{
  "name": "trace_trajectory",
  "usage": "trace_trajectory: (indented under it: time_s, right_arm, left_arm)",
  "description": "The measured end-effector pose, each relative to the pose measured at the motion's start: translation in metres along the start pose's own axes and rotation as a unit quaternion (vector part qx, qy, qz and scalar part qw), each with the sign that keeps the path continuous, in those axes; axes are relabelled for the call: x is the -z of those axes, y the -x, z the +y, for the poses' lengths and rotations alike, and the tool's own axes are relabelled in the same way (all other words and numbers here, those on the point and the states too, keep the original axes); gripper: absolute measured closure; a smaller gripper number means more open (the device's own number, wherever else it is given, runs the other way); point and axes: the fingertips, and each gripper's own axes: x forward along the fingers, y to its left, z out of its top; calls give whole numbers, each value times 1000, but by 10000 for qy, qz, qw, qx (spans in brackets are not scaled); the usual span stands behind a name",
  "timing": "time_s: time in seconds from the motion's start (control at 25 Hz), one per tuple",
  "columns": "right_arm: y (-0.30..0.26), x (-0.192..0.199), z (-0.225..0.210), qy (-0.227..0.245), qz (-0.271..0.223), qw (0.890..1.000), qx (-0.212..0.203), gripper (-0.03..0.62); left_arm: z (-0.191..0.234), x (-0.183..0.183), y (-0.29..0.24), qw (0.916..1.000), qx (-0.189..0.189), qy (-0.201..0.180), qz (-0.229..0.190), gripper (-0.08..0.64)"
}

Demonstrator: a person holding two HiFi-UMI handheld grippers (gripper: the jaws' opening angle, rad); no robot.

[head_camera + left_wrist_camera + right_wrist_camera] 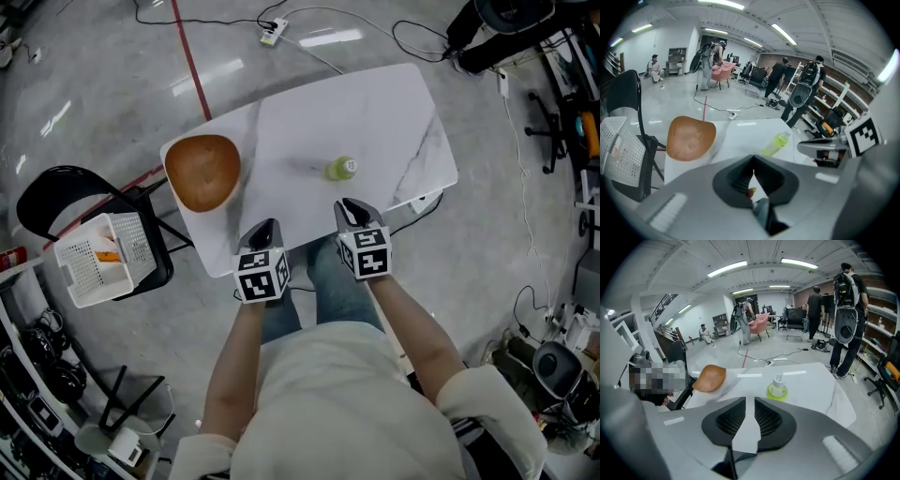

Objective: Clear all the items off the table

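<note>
Grey polished floor with cables and a red line; on it a white marbled table (375, 103), seen from steeply above.

At the table's near edge, left gripper (265, 225) (752, 158): closed, tips meeting, holding nothing. Right gripper (349, 204) (749, 399) beside it at 3 o'clock: parted by a narrow slit, only bare tabletop showing through, gripping nothing.

Straight ahead of the right gripper at 12 o'clock, near but clear of its tips: small bottle (339, 170) (778, 387), translucent yellow-green body, white cap, standing upright near the middle of the table. From the left gripper, at about 1 o'clock and further off (776, 143). Touched by neither gripper.

At 10 o'clock from the left gripper, on the table's left corner: brown wooden bowl (202, 171) (690, 138) (710, 377), rounded-triangular, shallow, apart from both pairs of tips and well apart from the bottle.

Beyond the table at 9 o'clock: white slotted basket (101, 258) on a black chair (56, 187), something orange inside.

Further back, in both gripper views: people standing among chairs and shelves under strip lights.
</note>
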Motion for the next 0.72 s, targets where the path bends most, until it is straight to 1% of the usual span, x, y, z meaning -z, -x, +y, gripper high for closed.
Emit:
trace_trajectory:
  time_s: [0.16,0.36,0.56,0.72]
  right_arm:
    - [-26,15,-16,-18,109,9999,46,477]
    - [-59,34,-32,45,262,9996,33,414]
    - [-91,52,-49,-6,386,9993,25,370]
    - [-115,61,-56,4,440,9990,-51,340]
  left_arm:
    - [1,8,-24,9999,-60,39,86,552]
    - [1,21,-51,9997,-101,68,220,552]
    - [0,35,-77,9993,-129,115,331,552]
    - [-3,41,-97,9991,-109,55,407,552]
